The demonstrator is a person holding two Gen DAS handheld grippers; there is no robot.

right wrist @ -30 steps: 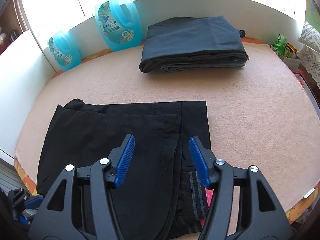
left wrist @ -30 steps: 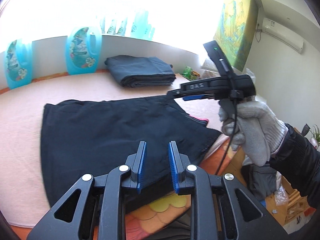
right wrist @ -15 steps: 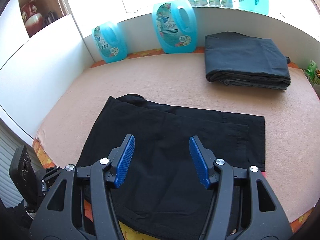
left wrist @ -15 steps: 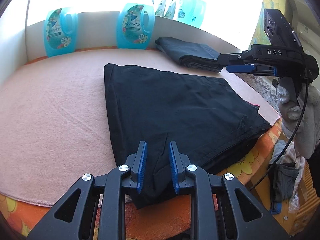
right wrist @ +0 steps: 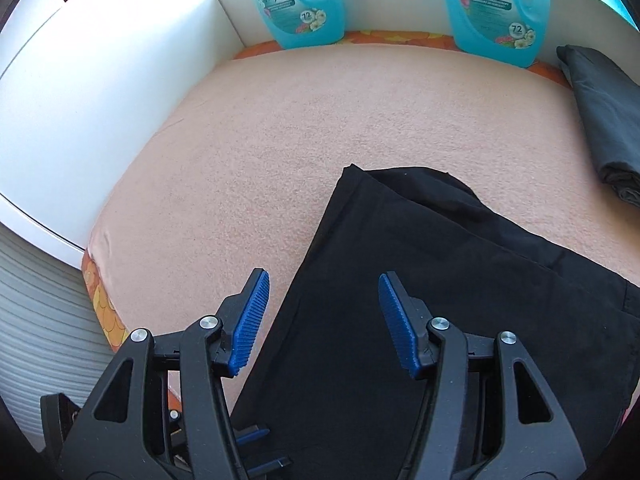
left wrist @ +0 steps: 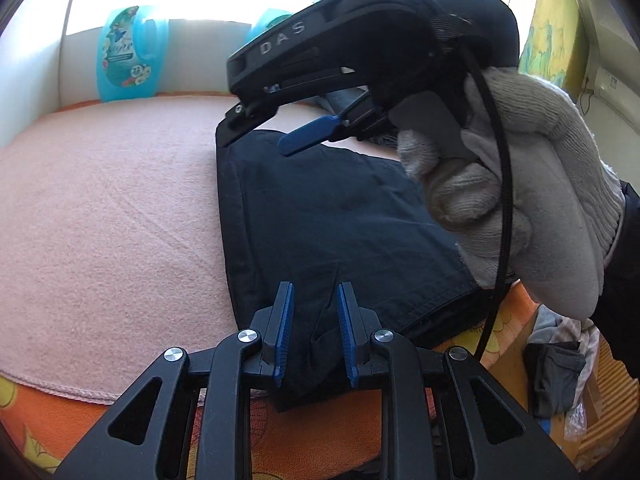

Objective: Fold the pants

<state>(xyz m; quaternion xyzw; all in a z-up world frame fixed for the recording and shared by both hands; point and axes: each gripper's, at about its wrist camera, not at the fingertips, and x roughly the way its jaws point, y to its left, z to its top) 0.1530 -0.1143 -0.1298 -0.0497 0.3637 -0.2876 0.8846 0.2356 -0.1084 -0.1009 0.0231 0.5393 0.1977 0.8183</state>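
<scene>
The left gripper (left wrist: 313, 330) is held low at the near edge of the pants (left wrist: 340, 220), its blue pads (left wrist: 285, 332) set narrowly apart with a bunched corner of the dark cloth rising between them; whether the cloth is actually pinched cannot be told, as a slim gap shows on either side of the fold. The right gripper (right wrist: 324, 322) is spread wide and nothing is held by it; it is poised above the left side of the pants (right wrist: 420, 300), whose straight left edge runs between its fingers, with one pad (right wrist: 250, 324) over the blanket and the other over the black cloth.

The pants are laid flat on the peach blanket (left wrist: 112, 208), already doubled into a broad rectangle, with their near end hanging slightly past the blanket's edge onto the orange patterned cover (left wrist: 48, 412). Beyond the pants, against the white wall, two blue detergent bottles (right wrist: 298, 0) are stood; a folded grey garment (right wrist: 604, 120) is lying to the right of the pants.

The fabric is judged to be light, limp and thinly layered, so sagging and slipping of inner layers is likely if only the top ply is caught. A hold is best taken at the corners of the near edge, through all layers, with both grippers well apart.
</scene>
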